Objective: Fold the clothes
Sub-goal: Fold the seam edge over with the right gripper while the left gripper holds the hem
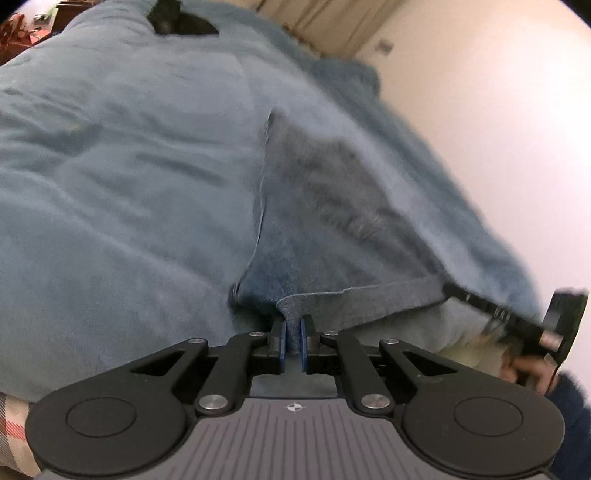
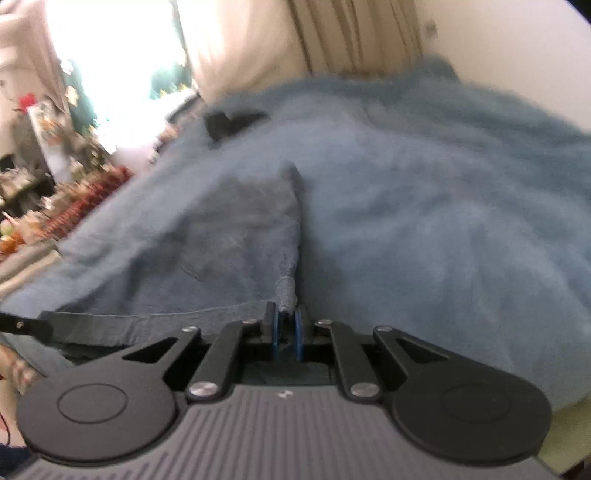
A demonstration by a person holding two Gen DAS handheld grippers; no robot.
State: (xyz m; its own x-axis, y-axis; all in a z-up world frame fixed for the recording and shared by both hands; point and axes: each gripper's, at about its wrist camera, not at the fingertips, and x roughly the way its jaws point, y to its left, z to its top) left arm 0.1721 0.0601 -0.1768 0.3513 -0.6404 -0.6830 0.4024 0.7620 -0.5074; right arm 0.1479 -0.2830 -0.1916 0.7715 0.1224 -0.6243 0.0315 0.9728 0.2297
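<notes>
A grey-blue garment (image 1: 332, 206) lies on a fluffy blue blanket (image 1: 122, 177), its near hem stretched between both grippers. My left gripper (image 1: 293, 332) is shut on one corner of the hem. My right gripper (image 2: 286, 325) is shut on the other corner; it also shows at the right edge of the left wrist view (image 1: 517, 321). In the right wrist view the garment (image 2: 236, 236) runs away from the fingers, and the left gripper's tip (image 2: 22, 326) holds the hem at the far left. Both views are blurred.
A black object (image 1: 177, 18) lies on the far part of the blanket, also seen in the right wrist view (image 2: 229, 123). Curtains (image 2: 351, 37) and a white wall (image 1: 498, 110) stand behind. Cluttered shelves (image 2: 55, 184) are at left. A checked cloth (image 1: 11, 435) shows at bottom left.
</notes>
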